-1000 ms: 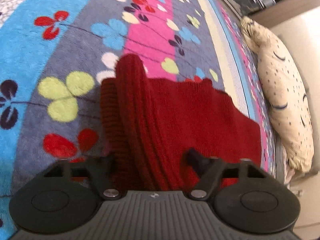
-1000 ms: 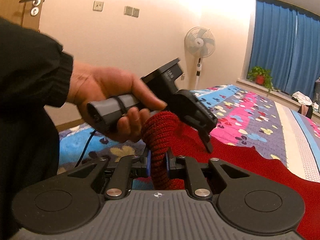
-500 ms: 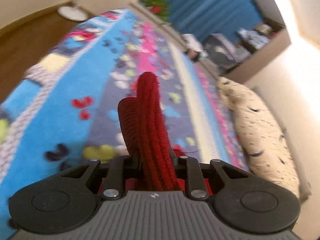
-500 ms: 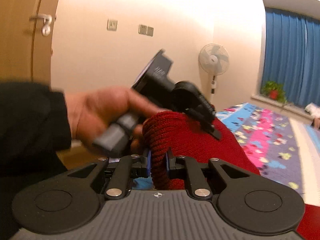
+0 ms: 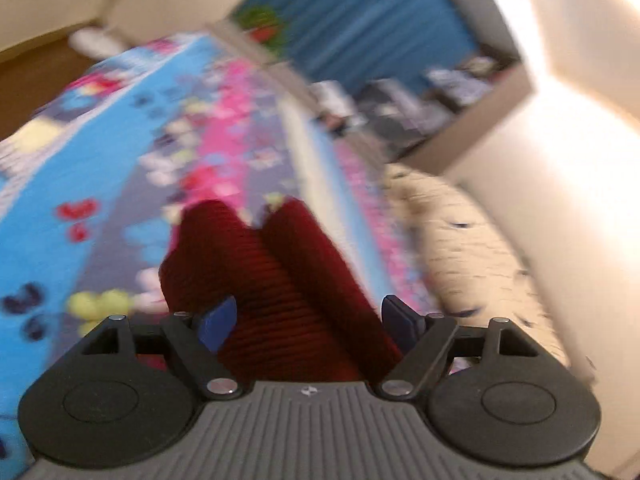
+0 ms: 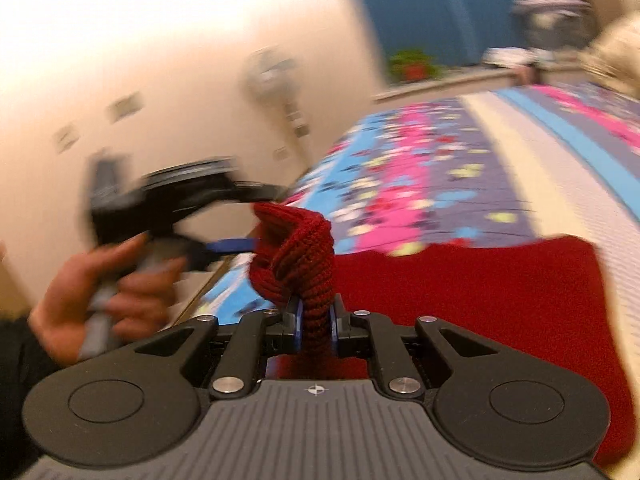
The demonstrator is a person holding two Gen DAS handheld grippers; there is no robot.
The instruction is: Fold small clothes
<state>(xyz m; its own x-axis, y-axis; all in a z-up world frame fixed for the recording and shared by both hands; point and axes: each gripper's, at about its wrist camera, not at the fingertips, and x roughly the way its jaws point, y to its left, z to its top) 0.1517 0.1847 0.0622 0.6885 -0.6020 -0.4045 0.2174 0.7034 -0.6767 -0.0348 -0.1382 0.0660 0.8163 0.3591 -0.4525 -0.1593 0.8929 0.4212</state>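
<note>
- Plainly, the left tool [image 5: 308, 322] stands open, its blue pads either side of a ribbed fold of the red knit [image 5: 280, 280] without pinching it.
- Right tool [image 6: 315, 322] is clamped on a bunched ribbed edge of the knit.
- Remaining knit lies on the floral bed [image 6: 420, 184].
- No readable writing; both views are blurred.

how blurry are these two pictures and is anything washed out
Left wrist view: bedspread and background smeared by motion, right wall overexposed; left gripper and red knit garment fairly sharp. Right wrist view: person's hand streaked, upper-left wall washed out; right gripper crisp.
</note>
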